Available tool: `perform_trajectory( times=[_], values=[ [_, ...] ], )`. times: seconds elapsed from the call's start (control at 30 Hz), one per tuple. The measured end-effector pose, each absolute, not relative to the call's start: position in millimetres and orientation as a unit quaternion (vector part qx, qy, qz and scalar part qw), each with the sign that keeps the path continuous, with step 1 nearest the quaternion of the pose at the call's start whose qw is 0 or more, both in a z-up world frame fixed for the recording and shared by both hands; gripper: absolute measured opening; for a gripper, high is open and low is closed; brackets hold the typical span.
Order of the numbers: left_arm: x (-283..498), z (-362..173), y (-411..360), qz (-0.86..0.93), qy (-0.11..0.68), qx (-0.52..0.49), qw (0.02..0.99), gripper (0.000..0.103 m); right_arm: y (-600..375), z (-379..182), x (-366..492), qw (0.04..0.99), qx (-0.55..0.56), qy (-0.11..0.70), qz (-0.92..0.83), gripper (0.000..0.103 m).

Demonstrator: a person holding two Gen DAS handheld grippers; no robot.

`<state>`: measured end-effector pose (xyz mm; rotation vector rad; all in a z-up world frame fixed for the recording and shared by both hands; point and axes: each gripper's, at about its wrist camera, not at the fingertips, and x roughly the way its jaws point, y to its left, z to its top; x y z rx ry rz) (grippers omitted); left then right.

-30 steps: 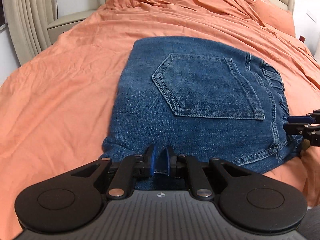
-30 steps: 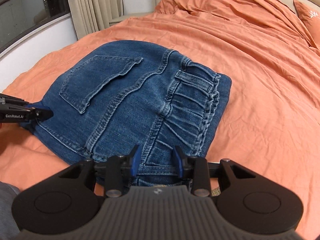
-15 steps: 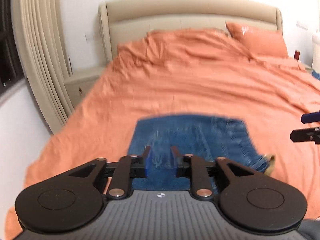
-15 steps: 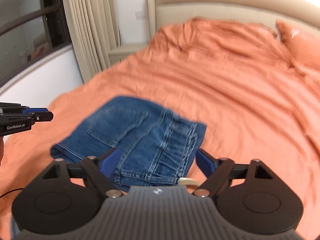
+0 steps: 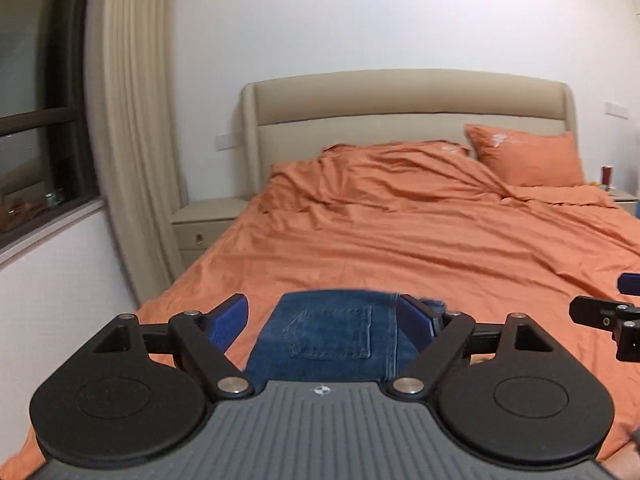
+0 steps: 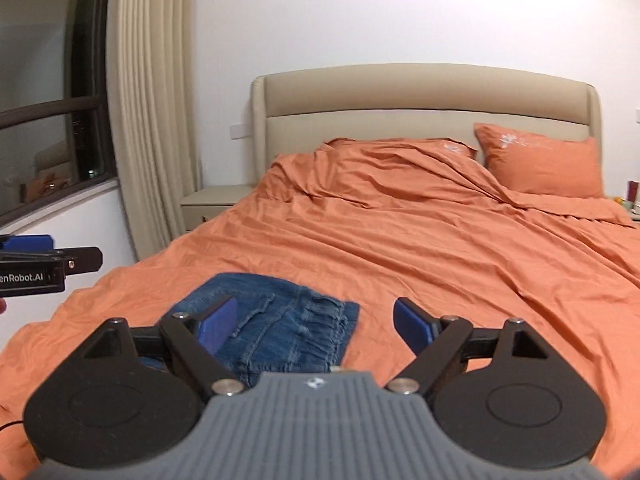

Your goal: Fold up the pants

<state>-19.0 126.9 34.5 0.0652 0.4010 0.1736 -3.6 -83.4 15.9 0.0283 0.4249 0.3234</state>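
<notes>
The blue denim pants (image 5: pixel 328 336) lie folded into a compact rectangle on the orange bed (image 5: pixel 400 248), back pocket up. In the right wrist view the pants (image 6: pixel 276 320) show the gathered waistband at their right edge. My left gripper (image 5: pixel 324 320) is open and empty, raised above and behind the pants. My right gripper (image 6: pixel 312 320) is open and empty, also raised off the bed. The right gripper's tip (image 5: pixel 604 316) shows at the right edge of the left view. The left gripper's tip (image 6: pixel 48 264) shows at the left edge of the right view.
A beige headboard (image 5: pixel 400 112) and an orange pillow (image 5: pixel 528 156) are at the far end. A bedside table (image 5: pixel 204 220), a cream curtain (image 5: pixel 132 140) and a window (image 5: pixel 36 120) stand at the left. A second bedside table with small items (image 6: pixel 632 200) is at the far right.
Both grippers let go of the folded pants, opened wide and pulled up and back from the bed. The pants stay flat where they were.
</notes>
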Motion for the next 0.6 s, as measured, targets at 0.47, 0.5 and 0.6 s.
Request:
perform_trajectory(
  times=[0.47,0.5,0.6],
  values=[
    [2,-46,118,0.109,0.269,0.0,0.957,0.098,-61,-54,18,0.955,0.02,0.267,0.126,0.082],
    [3,-50,116,0.109,0.273,0.0,0.956,0.098,-59,-59,20,0.953,0.024,0.272,0.127,0.082],
    [7,-63,115,0.109,0.29,-0.002,0.951,0.098,-52,-70,27,0.949,0.023,0.29,0.124,0.082]
  ],
)
